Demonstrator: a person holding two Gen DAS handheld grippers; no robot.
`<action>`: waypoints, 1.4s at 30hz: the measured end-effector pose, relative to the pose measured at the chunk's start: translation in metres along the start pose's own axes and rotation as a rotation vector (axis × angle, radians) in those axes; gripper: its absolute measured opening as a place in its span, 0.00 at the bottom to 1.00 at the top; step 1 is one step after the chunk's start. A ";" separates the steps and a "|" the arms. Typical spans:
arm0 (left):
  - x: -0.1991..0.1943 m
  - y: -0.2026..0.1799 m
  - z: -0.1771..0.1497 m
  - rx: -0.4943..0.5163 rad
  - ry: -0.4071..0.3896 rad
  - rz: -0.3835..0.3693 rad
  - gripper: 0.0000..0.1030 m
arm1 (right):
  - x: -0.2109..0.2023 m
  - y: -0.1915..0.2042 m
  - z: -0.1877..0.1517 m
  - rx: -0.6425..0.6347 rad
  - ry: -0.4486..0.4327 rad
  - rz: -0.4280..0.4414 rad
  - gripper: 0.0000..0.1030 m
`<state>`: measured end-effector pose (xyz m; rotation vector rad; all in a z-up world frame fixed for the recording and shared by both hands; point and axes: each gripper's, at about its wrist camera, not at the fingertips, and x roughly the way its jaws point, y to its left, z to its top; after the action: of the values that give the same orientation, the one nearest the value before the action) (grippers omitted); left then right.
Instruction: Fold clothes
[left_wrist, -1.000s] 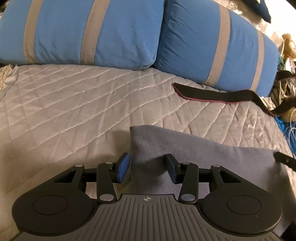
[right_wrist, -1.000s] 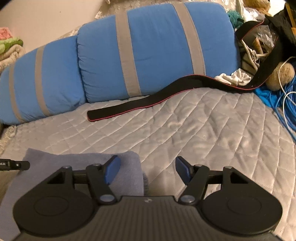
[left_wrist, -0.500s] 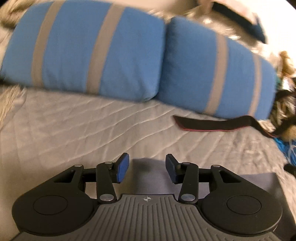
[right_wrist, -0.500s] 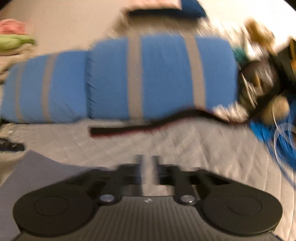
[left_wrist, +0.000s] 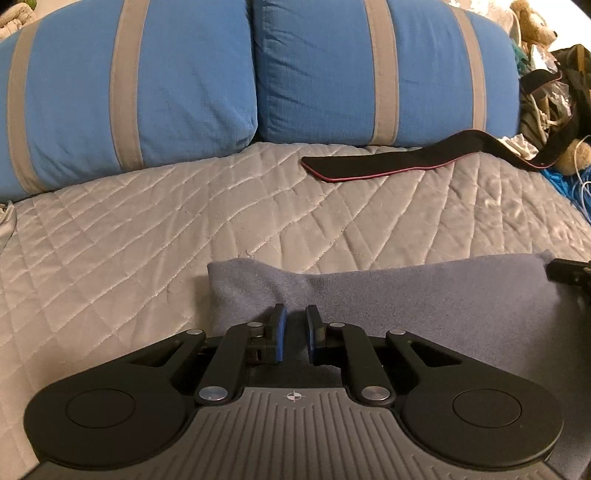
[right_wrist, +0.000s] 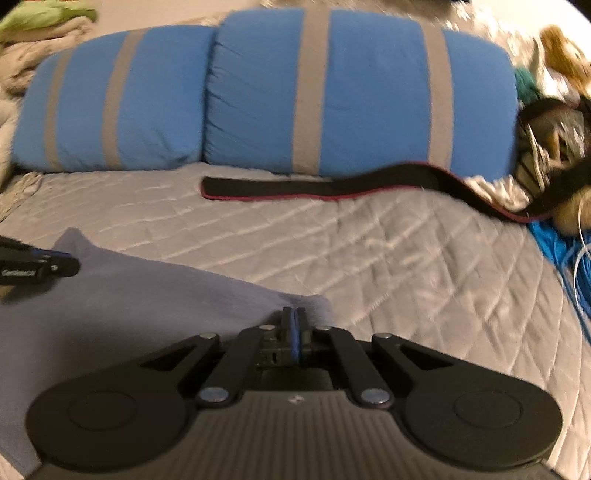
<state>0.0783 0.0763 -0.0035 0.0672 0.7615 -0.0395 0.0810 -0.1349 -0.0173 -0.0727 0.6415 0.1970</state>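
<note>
No writing on your tools was legible; white lettering on the left gripper's side, seen from the right wrist, was too blurred to read. A second earlier both grippers stood wide. Your left gripper had narrowed to a slim gap over the grey-blue folded garment on the quilted bedspread. Your right gripper had pinched the garment's right corner, pads together.
</note>
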 end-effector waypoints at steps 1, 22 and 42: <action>-0.003 -0.001 0.000 0.004 -0.002 0.006 0.11 | 0.000 -0.002 -0.001 0.011 0.007 -0.004 0.10; -0.102 -0.028 -0.052 0.009 0.013 0.085 0.10 | -0.070 -0.012 -0.027 0.157 -0.017 0.039 0.05; -0.136 0.015 -0.067 -0.131 0.050 0.023 0.52 | -0.115 -0.023 -0.038 0.311 0.051 0.121 0.84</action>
<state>-0.0654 0.0975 0.0422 -0.0477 0.8117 0.0346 -0.0268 -0.1807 0.0211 0.2617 0.7210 0.2108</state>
